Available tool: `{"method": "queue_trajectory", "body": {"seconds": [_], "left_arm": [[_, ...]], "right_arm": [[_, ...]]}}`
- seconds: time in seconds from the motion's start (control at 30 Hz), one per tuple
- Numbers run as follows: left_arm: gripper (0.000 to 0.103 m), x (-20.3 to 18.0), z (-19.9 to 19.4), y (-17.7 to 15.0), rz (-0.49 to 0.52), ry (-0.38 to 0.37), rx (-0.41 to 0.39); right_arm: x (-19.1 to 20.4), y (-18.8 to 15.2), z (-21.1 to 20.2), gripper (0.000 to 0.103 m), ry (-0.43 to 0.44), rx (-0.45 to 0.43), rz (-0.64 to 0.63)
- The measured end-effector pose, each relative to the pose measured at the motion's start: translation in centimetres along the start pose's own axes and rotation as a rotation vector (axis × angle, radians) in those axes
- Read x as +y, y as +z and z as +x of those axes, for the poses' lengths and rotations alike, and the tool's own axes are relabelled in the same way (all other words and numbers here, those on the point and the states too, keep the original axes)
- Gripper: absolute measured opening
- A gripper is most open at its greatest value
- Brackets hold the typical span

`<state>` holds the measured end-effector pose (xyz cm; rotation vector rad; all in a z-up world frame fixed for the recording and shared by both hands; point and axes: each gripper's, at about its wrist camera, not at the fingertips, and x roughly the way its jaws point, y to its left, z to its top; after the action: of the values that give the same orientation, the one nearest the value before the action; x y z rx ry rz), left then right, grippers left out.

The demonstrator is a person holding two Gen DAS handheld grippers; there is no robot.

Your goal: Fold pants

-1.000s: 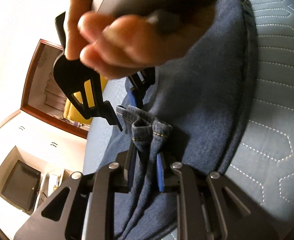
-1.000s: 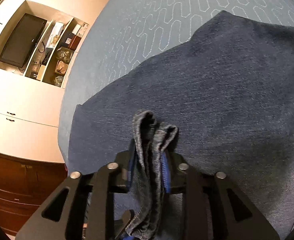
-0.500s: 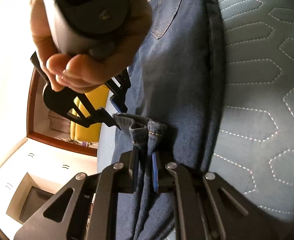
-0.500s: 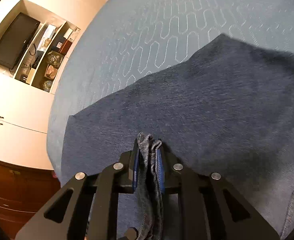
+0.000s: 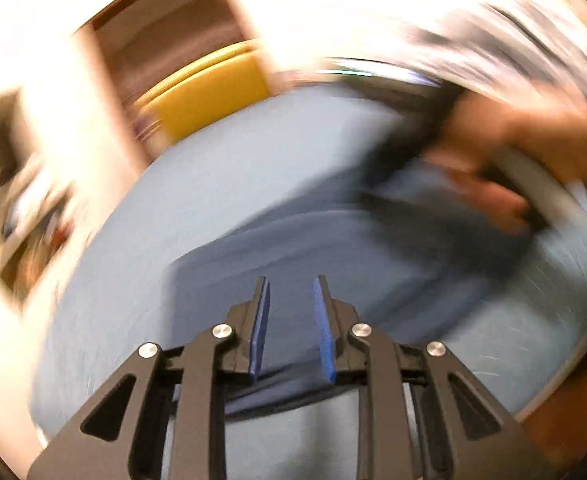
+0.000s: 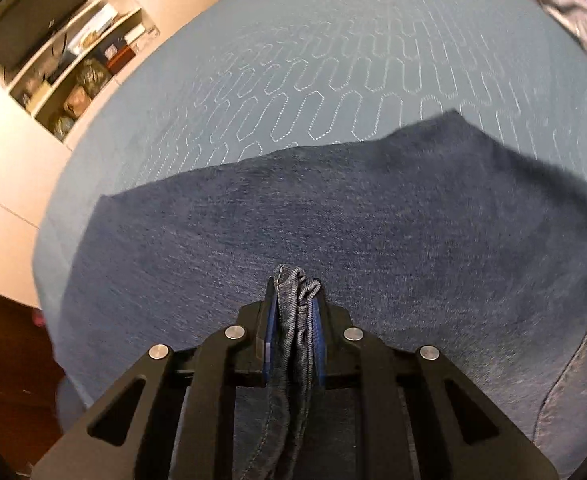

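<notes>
Left gripper released pants; right gripper still clamped.

A light-blue quilted bed cover with white looping stitch lines carries everything here. Directly on it lie the dark denim pants, spread flat across the near half, their far edge running left to right with a raised corner toward the right. A back pocket shows at the near right.

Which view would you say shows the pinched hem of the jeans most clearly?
The right wrist view: the hem is sharp, bunched between the right gripper pads. The left wrist view is motion-blurred and shows only flat denim.
</notes>
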<state>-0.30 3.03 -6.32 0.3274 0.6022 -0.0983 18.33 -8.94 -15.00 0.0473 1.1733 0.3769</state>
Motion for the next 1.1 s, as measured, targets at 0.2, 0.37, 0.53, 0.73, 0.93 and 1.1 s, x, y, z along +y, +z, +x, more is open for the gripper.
{"method": "queue_trajectory", "body": {"seconds": [0.2, 0.37, 0.53, 0.73, 0.93, 1.1], "left_arm": [[0.013, 8.3, 4.9, -3.8, -0.134, -0.010, 0.165], [0.014, 9.0, 6.7, -5.6, -0.121, -0.061, 0.216], [0.018, 11.4, 6.5, -2.8, -0.158, -0.044, 0.154], [0.014, 13.1, 12.2, 2.2, -0.192, -0.209, 0.198], [0.014, 15.2, 19.8, 3.0, -0.215, -0.130, 0.325], [0.013, 14.8, 17.6, 4.8, -0.228, -0.221, 0.246]], "right_arm": [[1.0, 0.8, 0.3, 0.015, -0.024, -0.007, -0.007], [1.1, 1.2, -0.3, 0.015, -0.047, -0.023, -0.019], [0.7, 0.8, 0.9, 0.015, -0.045, -0.019, -0.027], [1.5, 0.1, 1.1, 0.015, -0.115, -0.047, -0.055], [2.3, -0.3, 1.4, 0.015, -0.161, -0.064, -0.073], [3.4, -0.9, 1.7, 0.015, -0.197, -0.078, -0.093]]}}
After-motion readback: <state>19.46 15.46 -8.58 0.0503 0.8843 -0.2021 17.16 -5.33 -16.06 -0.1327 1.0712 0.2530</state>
